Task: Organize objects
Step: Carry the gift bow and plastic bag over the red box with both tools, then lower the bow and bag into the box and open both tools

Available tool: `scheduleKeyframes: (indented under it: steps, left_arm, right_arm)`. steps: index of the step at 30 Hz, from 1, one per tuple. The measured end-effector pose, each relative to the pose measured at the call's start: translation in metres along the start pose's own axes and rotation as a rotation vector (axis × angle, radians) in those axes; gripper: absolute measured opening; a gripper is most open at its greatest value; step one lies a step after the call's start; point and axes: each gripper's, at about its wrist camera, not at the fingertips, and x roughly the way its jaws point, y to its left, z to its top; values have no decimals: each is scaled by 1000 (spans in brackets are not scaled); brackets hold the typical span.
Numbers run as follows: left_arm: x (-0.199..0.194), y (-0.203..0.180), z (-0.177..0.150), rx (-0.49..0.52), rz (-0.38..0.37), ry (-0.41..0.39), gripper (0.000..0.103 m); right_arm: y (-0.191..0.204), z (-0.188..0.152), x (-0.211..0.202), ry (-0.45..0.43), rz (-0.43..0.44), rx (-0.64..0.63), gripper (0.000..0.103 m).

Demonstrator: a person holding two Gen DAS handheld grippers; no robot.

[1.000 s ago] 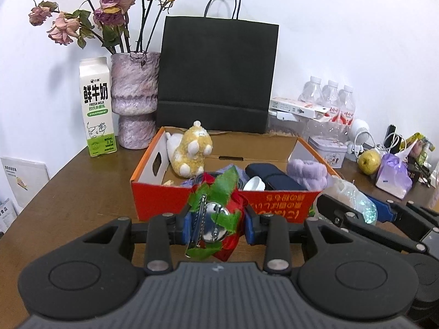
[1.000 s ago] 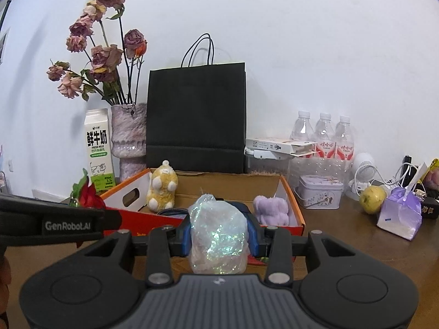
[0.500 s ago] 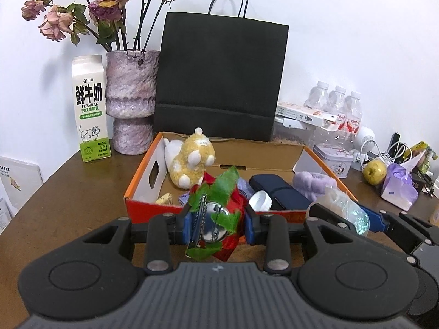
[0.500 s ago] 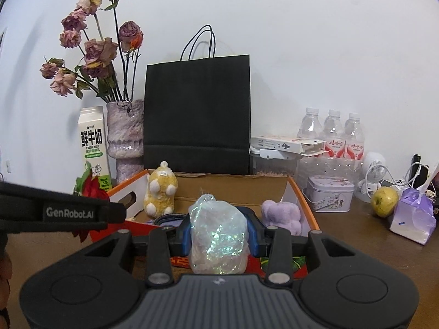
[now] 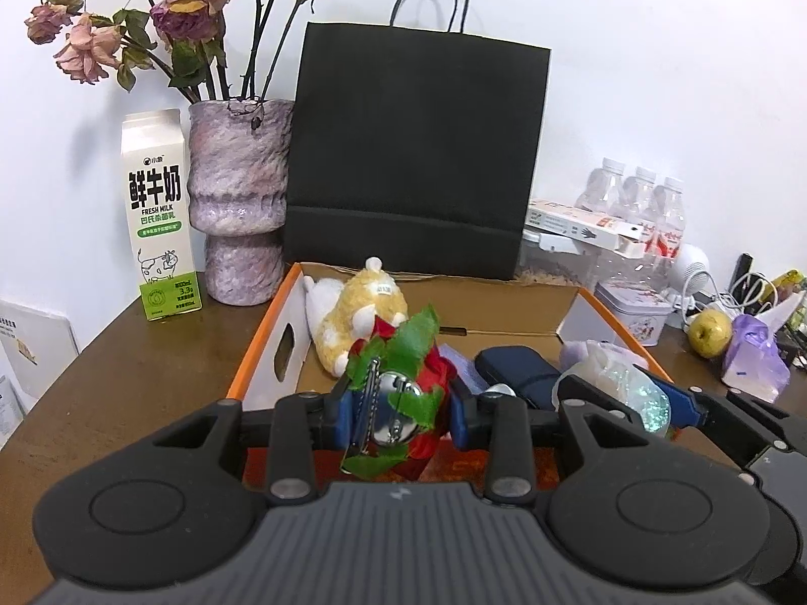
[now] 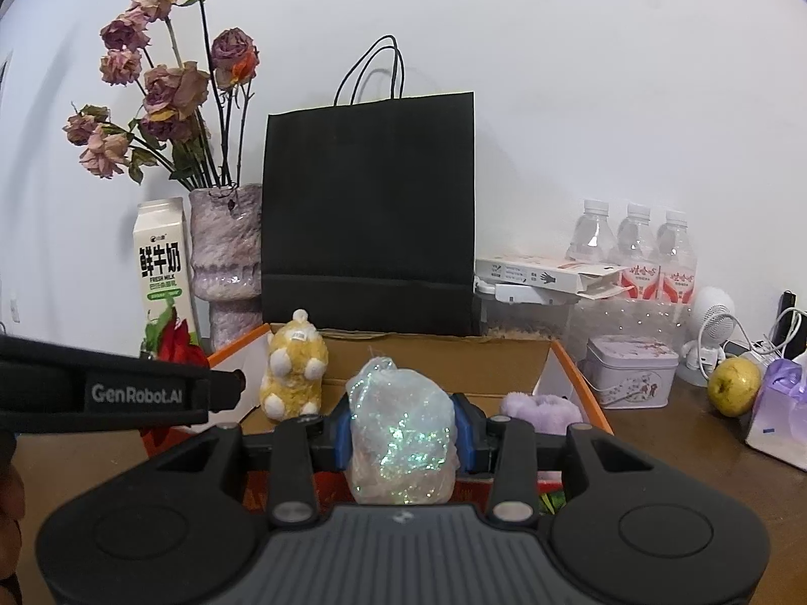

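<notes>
The left claw (image 5: 401, 416) is pinching an artificial red rose with green leaves and a shiny metal piece (image 5: 398, 393), and the right claw (image 6: 403, 433) is pinching a small bag of iridescent glitter film (image 6: 401, 428); each load sits firmly between blue pads. Just ahead of and below both claws lies the open orange cardboard box (image 5: 262, 353), already holding a yellow plush hamster (image 5: 363, 317) ahead-left of the left claw, a dark navy case (image 5: 519, 375) ahead-right of it, and a purple fluffy item (image 6: 542, 408) ahead-right of the right claw. The step in hand looks like carrying both items over the box to drop them in. To do it well, each claw should clear the near wall, pick a bare patch of box floor, lower before letting go, and keep apart from the other claw, which sits close beside it. The counter is dark brown wood against a white wall; beyond the box stand a black paper bag (image 5: 418, 151), a vase of dried roses (image 5: 239, 201) and a milk carton (image 5: 159, 212), with water bottles (image 6: 635, 247), a tin (image 6: 630, 370) and an apple (image 6: 734, 385) off to the right.
</notes>
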Motion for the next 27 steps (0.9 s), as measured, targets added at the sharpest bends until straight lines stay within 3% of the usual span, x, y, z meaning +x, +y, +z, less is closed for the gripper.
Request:
scheduleKeyframes:
  steps: [27]
  left_arm:
    - [62, 1, 22, 33, 22, -4, 36]
  right_arm:
    - [-19, 16, 64, 11, -3, -3, 37]
